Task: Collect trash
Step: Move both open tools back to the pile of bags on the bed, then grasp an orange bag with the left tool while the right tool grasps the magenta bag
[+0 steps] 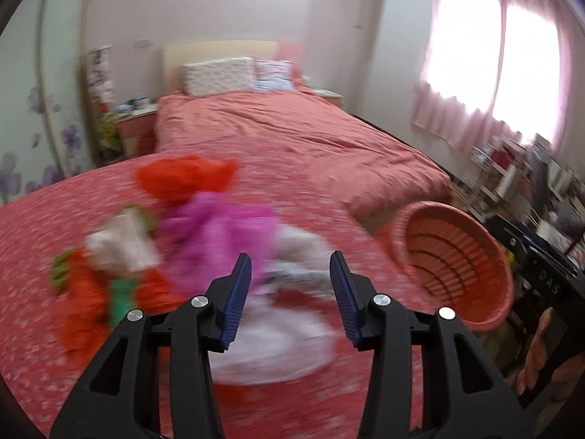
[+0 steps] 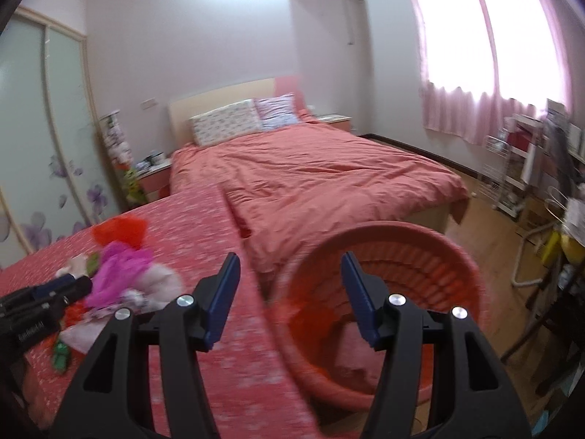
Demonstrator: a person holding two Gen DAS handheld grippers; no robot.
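Note:
A blurred pile of trash lies on a red flowered cloth [image 1: 44, 226]: a magenta bag [image 1: 219, 234], an orange bag [image 1: 182, 179], white crumpled paper [image 1: 120, 245] and a flat white piece [image 1: 278, 347]. My left gripper [image 1: 290, 267] is open and empty just above the white piece. A salmon plastic basket [image 1: 457, 256] stands off the cloth's right edge. My right gripper [image 2: 290, 267] is open and empty, above the basket's [image 2: 457, 256] near rim, with an orange scrap [image 2: 314, 314] inside. The pile [image 2: 120, 270] and left gripper [image 2: 73, 285] show at left.
A bed with a salmon cover [image 2: 310, 175] lies beyond. A wardrobe with flower prints [image 2: 47, 146] is at left. Shelves and clutter [image 2: 530, 168] line the right wall under pink curtains [image 2: 486, 73]. Wooden floor [image 2: 490, 216] lies right of the basket.

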